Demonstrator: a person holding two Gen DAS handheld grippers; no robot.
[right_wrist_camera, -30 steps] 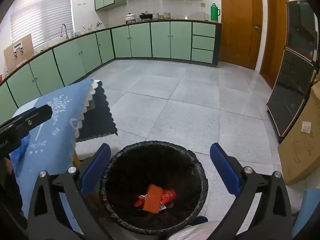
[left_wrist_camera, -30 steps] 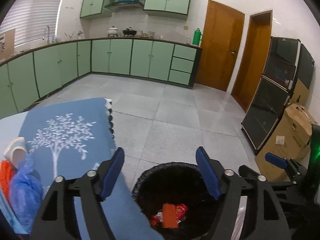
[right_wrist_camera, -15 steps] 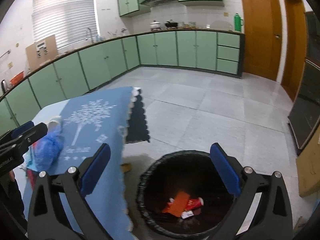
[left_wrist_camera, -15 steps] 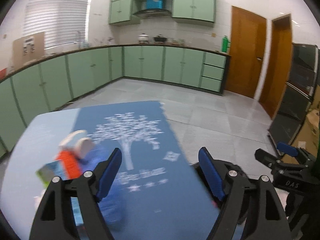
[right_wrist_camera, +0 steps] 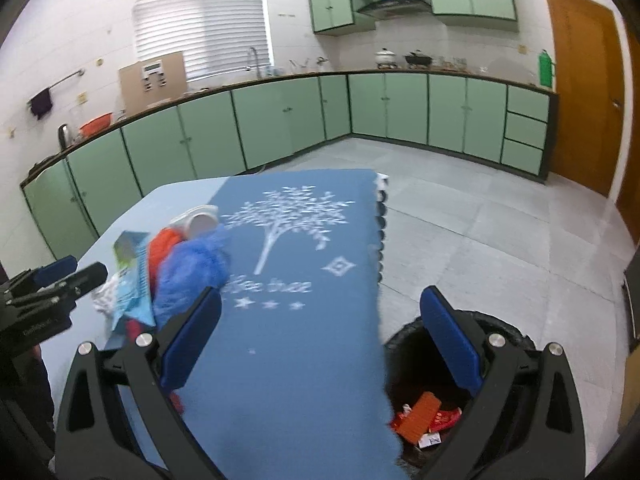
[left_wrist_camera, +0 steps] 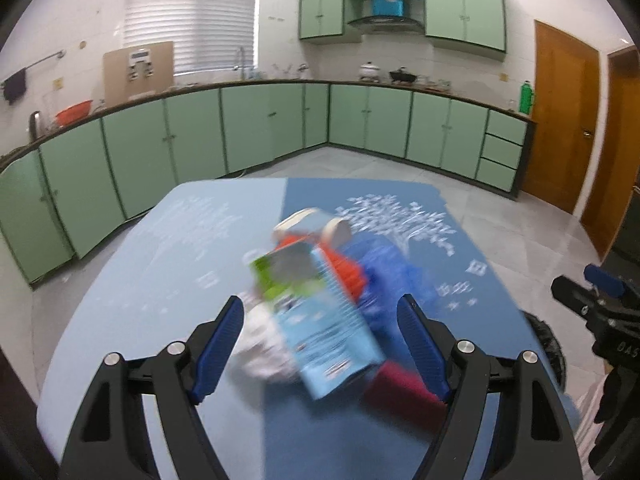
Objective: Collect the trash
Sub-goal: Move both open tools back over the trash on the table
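Both tongs swung from bin (right_wrist_camera: 460,396) to table trash pile (left_wrist_camera: 316,300), both agape, empty.

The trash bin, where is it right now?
In the right wrist view the trash bin sits on the floor at lower right, beside the table's blue cloth, partly behind the right gripper.

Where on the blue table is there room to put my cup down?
The tablecloth is bare around the white tree print, between the trash pile and the scalloped edge above the trash bin. The pale blue part beside the carton is bare too. The pile itself is crowded.
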